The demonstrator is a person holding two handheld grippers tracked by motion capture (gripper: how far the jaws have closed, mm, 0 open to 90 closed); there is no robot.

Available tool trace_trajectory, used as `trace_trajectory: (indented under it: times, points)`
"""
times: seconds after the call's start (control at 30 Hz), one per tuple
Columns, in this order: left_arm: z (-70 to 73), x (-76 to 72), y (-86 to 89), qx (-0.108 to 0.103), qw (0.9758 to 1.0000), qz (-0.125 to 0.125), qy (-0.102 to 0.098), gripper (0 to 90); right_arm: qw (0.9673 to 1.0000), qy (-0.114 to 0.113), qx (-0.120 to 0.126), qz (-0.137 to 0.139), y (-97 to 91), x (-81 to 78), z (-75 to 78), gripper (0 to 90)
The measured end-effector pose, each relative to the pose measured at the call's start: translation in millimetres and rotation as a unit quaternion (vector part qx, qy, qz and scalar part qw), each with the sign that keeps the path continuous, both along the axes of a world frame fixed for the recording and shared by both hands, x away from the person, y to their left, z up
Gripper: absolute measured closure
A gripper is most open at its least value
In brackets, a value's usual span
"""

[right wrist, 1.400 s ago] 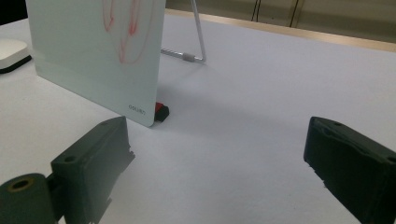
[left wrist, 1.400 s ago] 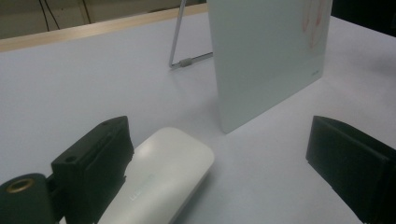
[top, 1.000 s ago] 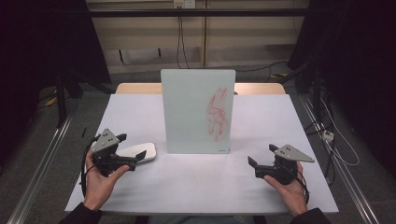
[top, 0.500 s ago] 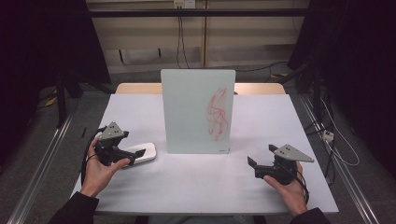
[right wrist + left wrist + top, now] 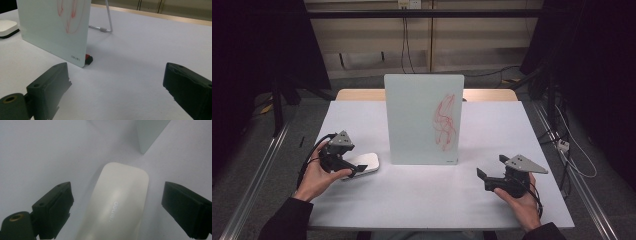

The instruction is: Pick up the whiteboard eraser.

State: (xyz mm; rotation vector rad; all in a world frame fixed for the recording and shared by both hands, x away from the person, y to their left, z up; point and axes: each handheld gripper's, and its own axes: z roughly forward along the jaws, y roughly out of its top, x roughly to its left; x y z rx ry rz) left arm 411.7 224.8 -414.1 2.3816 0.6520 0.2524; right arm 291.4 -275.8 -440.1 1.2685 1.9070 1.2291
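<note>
A white eraser block (image 5: 366, 161) lies flat on the table's left side. My left gripper (image 5: 357, 170) is low over its near end. In the left gripper view the eraser (image 5: 117, 202) runs between the two jaws with a gap on each side. The jaws have just been closing, but neither pad touches it. A white drawing board (image 5: 424, 120) with a red scribble (image 5: 445, 122) stands upright mid-table. My right gripper (image 5: 483, 179) rests open at the front right, its jaws (image 5: 115, 75) wide with bare table between them, pointing toward the board (image 5: 52, 25).
The white table (image 5: 422, 195) has a wooden strip along its far edge. A wire stand (image 5: 108, 17) props the board from behind. A small red and black object (image 5: 88, 58) sits at the board's lower corner. Cables hang behind the table.
My left gripper has moved forward and right, so its jaws now straddle the eraser's near end, and they stand a little narrower. The right gripper has stayed put.
</note>
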Motion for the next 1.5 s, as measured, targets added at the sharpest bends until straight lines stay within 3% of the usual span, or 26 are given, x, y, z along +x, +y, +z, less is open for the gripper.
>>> trace_trajectory:
  times: [0.13, 0.2, 0.3, 0.43, 0.57, 0.63, 0.7, 0.97, 1.2, 1.33, 1.5]
  points:
    - [-2.8, 6.3, -1.8, 0.028, 0.9995, -0.017, 0.003, 11.4, 1.0, 0.0, -0.002, 0.003, 0.5, 0.2, -0.1, 6.0]
    - [-4.4, 9.0, -1.6, 0.028, 0.999, -0.027, 0.021, 12.7, 1.0, 0.001, -0.001, 0.004, 0.4, 0.4, -0.2, 6.0]
    - [-7.8, 8.9, -4.0, 0.056, 0.9973, -0.039, 0.026, 12.9, 1.0, 0.001, -0.001, 0.004, 0.3, 0.3, -0.2, 6.0]
    - [-10.8, 10.8, -6.4, 0.062, 0.9962, -0.05, 0.034, 14.6, 1.0, 0.002, -0.001, 0.005, 0.5, 0.7, -0.3, 6.0]
    - [-13.9, 13.0, -9.4, 0.09, 0.9932, -0.063, 0.039, 14.1, 1.0, 0.002, -0.001, 0.005, 0.4, 0.4, -0.2, 6.0]
    - [-15.1, 14.2, -9.7, 0.094, 0.9925, -0.066, 0.042, 14.6, 1.0, 0.003, -0.001, 0.005, 0.4, 0.4, -0.3, 5.9]
    - [-15.1, 14.6, -10.1, 0.106, 0.9908, -0.074, 0.04, 20.0, 1.0, 0.003, -0.001, 0.006, 0.6, 0.6, -0.4, 5.9]
    - [-17.2, 15.8, -11.0, 0.12, 0.9881, -0.087, 0.04, 27.3, 1.0, 0.005, -0.001, 0.006, 0.8, 0.7, -0.5, 5.9]
    - [-16.0, 16.2, -10.2, 0.124, 0.9876, -0.089, 0.036, 28.8, 1.0, 0.006, 0.001, 0.006, 0.2, 1.1, -0.6, 5.9]
    - [-16.4, 17.7, -7.4, 0.115, 0.989, -0.085, 0.039, 30.7, 1.0, 0.006, 0.0, 0.006, 0.3, 1.0, -0.6, 5.9]
    - [-15.8, 17.3, -7.9, 0.117, 0.9888, -0.083, 0.04, 30.8, 1.0, 0.006, 0.0, 0.005, 0.3, 1.1, -0.6, 5.9]
